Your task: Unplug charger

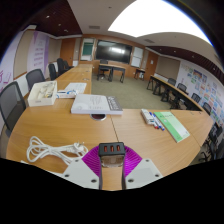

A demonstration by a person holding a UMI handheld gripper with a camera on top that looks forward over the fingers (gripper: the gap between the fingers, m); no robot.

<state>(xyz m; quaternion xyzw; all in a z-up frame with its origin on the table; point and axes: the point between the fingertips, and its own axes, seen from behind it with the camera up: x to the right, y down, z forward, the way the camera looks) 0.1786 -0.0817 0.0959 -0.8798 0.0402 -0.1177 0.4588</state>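
Observation:
A black charger (111, 150) with three orange ports sits between my fingers, held above the wooden table (120, 130). My gripper (111, 160) is shut on the charger, with the purple pads (94, 160) pressing on both its sides. A coiled white cable (48, 150) lies on the table to the left of the fingers. I cannot see any socket or cord joined to the charger.
A flat white device (95, 104) lies beyond the fingers at mid table. A white box (43, 93) stands to the far left, and a green book (172, 124) with pens (150, 117) lies to the right. Chairs (12, 100) line the left side.

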